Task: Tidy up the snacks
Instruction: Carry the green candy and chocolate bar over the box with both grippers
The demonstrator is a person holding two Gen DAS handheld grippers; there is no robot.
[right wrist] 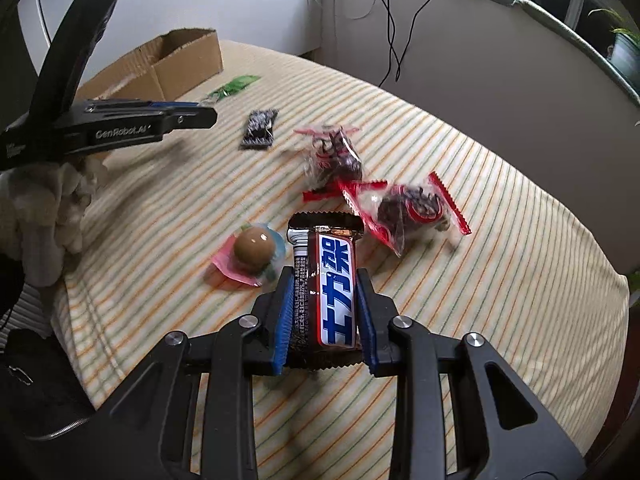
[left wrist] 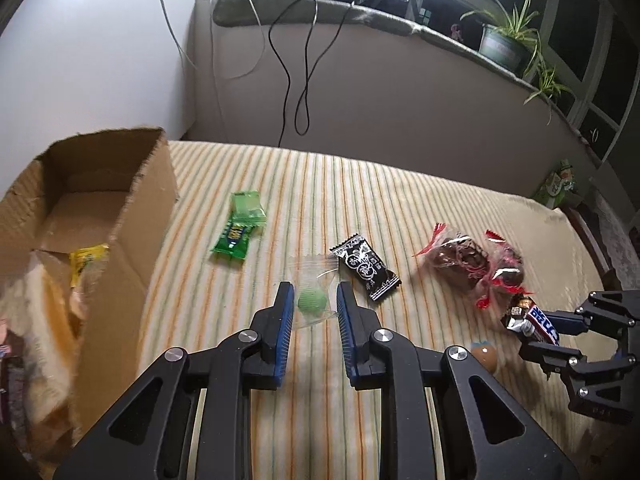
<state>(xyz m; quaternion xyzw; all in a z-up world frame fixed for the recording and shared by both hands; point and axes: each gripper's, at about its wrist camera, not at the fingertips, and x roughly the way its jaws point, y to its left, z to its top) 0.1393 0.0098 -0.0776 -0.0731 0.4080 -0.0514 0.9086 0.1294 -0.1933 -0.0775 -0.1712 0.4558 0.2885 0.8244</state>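
Striped bedcover (left wrist: 360, 184) carries an open cardboard box (left wrist: 132, 216) at left, the right gripper (right wrist: 324, 304) pinching a brown chocolate bar (right wrist: 334, 296), and the left gripper (left wrist: 314, 300) pinching a clear-wrapped green candy (left wrist: 311, 302).

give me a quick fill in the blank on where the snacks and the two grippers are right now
The right gripper is shut on a ____ bar.
The left gripper has a clear-wrapped ____ candy ball between its fingers.
The yellow packet lies inside the ____ box.
The black sachet lies on the ____ cloth.

Missing words: chocolate; green; cardboard; striped
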